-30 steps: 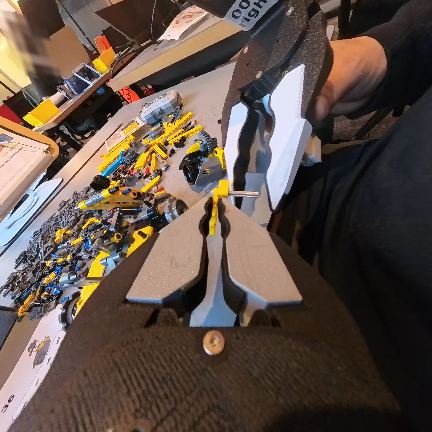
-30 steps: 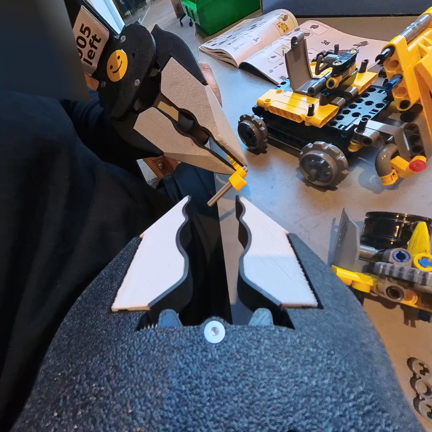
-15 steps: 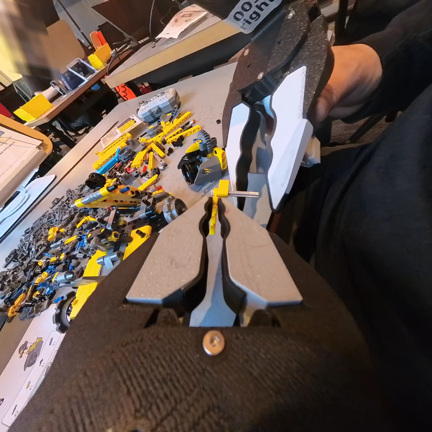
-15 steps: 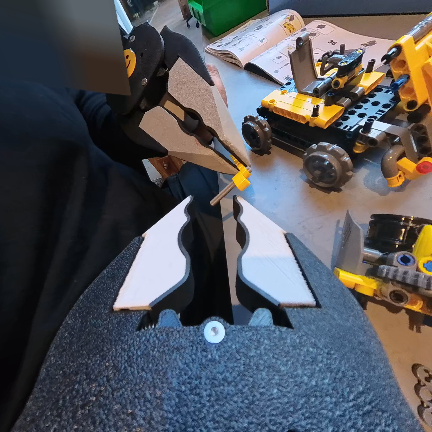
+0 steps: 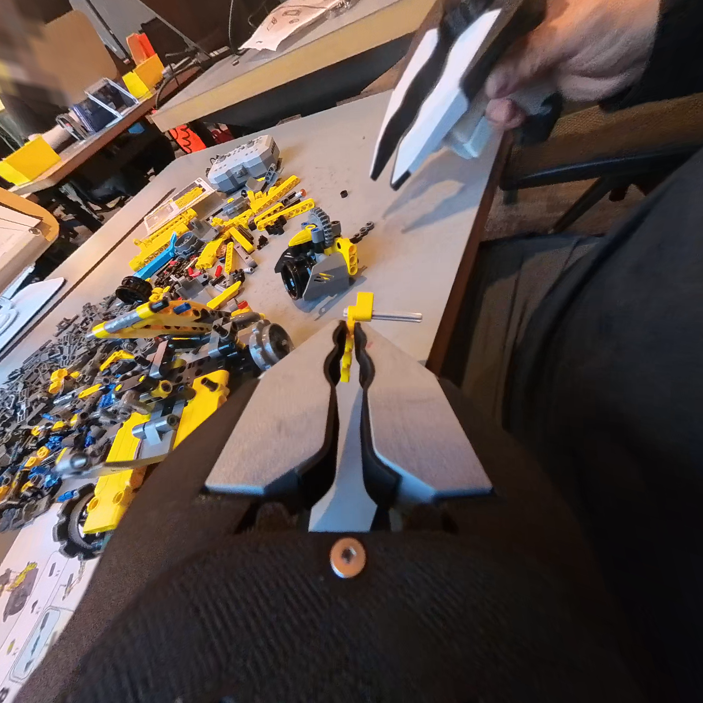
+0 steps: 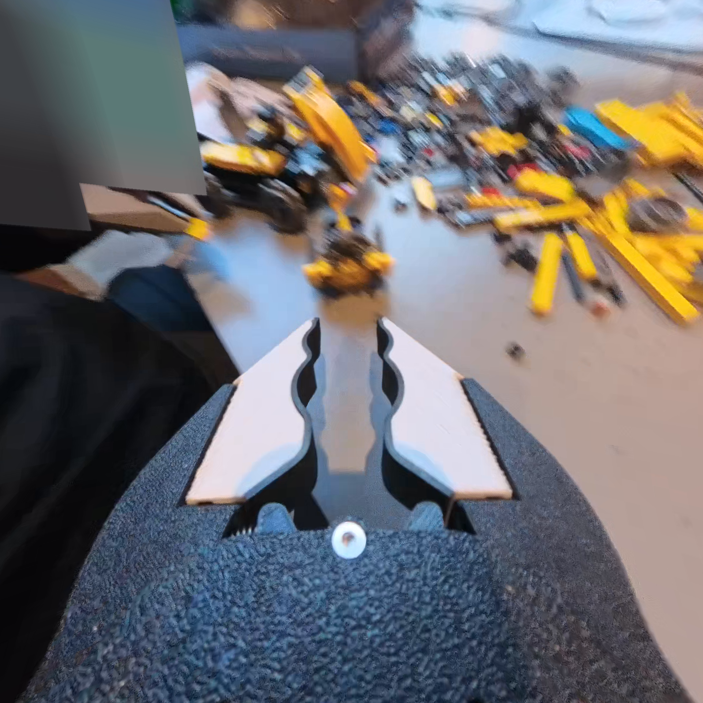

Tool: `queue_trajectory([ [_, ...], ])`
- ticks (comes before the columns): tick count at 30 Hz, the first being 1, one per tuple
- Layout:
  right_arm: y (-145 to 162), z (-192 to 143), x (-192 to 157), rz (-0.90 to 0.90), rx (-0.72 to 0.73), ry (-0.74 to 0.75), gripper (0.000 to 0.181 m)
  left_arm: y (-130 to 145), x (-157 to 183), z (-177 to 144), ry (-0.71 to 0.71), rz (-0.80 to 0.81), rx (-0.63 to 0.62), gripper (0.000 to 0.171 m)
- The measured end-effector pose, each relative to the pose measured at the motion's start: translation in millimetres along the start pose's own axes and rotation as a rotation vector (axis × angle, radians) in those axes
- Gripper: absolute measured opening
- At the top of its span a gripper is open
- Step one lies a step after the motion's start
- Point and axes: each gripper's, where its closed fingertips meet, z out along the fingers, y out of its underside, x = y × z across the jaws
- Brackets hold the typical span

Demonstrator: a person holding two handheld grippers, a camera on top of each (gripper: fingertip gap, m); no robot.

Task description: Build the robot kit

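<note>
Right at the tip of the left tool (image 5: 350,330) sits a small yellow piece (image 5: 353,331) with a thin grey rod (image 5: 395,315) stuck through its top. The tool's two grey fingers (image 5: 289,411) are squeezed together on the lower part of the yellow piece, so the piece stands up between them. The rod points sideways, out past the near edge of the bench (image 5: 414,236), over a dark trouser leg.

Just behind the yellow piece, near that same edge, a little black, grey and yellow build (image 5: 317,262) with a grey gear on top rests on the bench. Farther in from the edge lies a big yellow and black toy vehicle (image 5: 178,365), only partly built, with a grey wheel toward the held piece. Around it and beyond it many loose yellow, black, grey and blue bricks (image 5: 228,232) are spread out. A grey block-shaped part (image 5: 243,165) lies at the far end of the pile. An open booklet (image 5: 34,608) with drawings lies at the near left corner of the left wrist view.

The right tool (image 6: 348,323) is up in the air above the bench, well apart from the yellow piece, with a hand (image 5: 578,53) holding it. Its two pale fingers (image 6: 262,414) stand apart with nothing between them. Its own view is very blurry, with smeared yellow bricks on the bench ahead.
</note>
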Motion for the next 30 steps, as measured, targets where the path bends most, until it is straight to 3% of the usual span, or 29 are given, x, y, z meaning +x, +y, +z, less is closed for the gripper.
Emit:
queue_trajectory([
  [3, 20, -3, 34, 0.104, -0.080, 0.071, 0.032, 1, 2, 3, -0.004, 0.008, -0.010, 0.002],
  [6, 19, -4, 40, 0.230, -0.079, 0.006, 0.027, 2, 2, 3, -0.016, 0.023, -0.018, 0.001],
  [10, 21, -9, 50, 0.272, -0.069, 0.034, 0.021, 2, 2, 3, -0.017, 0.022, -0.017, 0.002],
  [14, 24, -6, 48, 0.294, -0.094, 0.017, 0.022, 0, 4, 1, 0.007, 0.016, 0.001, 0.001],
  [18, 16, 1, 30, 0.417, -0.053, -0.161, 0.015, -2, 6, -3, 0.033, 0.009, 0.017, 0.002],
  [21, 17, 1, 33, 0.446, -0.063, -0.164, 0.000, -2, 3, -7, 0.040, -0.009, 0.030, 0.001],
  [30, 16, 5, 29, 0.455, -0.067, -0.182, 0.000, -4, 5, -9, 0.078, -0.039, 0.049, 0.001],
])
